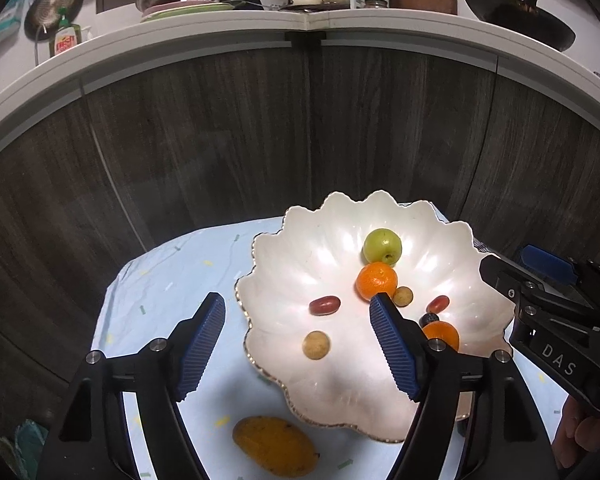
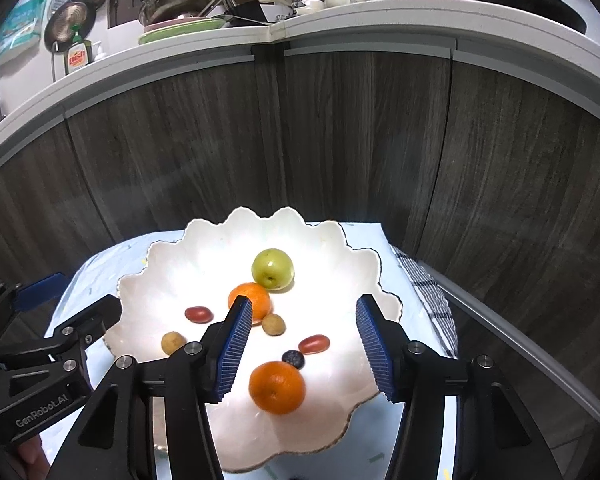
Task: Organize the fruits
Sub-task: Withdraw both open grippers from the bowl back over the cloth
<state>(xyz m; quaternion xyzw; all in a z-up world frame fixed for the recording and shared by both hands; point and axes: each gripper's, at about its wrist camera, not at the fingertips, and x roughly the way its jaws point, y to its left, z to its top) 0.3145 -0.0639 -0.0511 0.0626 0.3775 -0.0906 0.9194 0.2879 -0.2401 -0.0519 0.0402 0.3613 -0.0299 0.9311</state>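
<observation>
A white scalloped dish (image 1: 284,376) (image 2: 332,264) sits on a pale blue cloth. In it lie a green apple (image 1: 382,245) (image 2: 272,269), two oranges (image 1: 376,281) (image 2: 276,387), two red grapes (image 1: 324,305) (image 2: 314,343), two brown longans (image 1: 316,344) (image 2: 273,324) and a dark blueberry (image 2: 293,358). A yellow mango (image 1: 275,445) lies on the cloth in front of the dish. My left gripper (image 1: 298,316) is open and empty above the dish's left part. My right gripper (image 2: 304,320) is open and empty above the dish's near side.
Dark wood cabinet fronts (image 1: 300,128) rise behind the small table. The white counter (image 1: 220,28) above holds pots, plates and a wok. A checked towel (image 2: 432,300) hangs at the table's right edge.
</observation>
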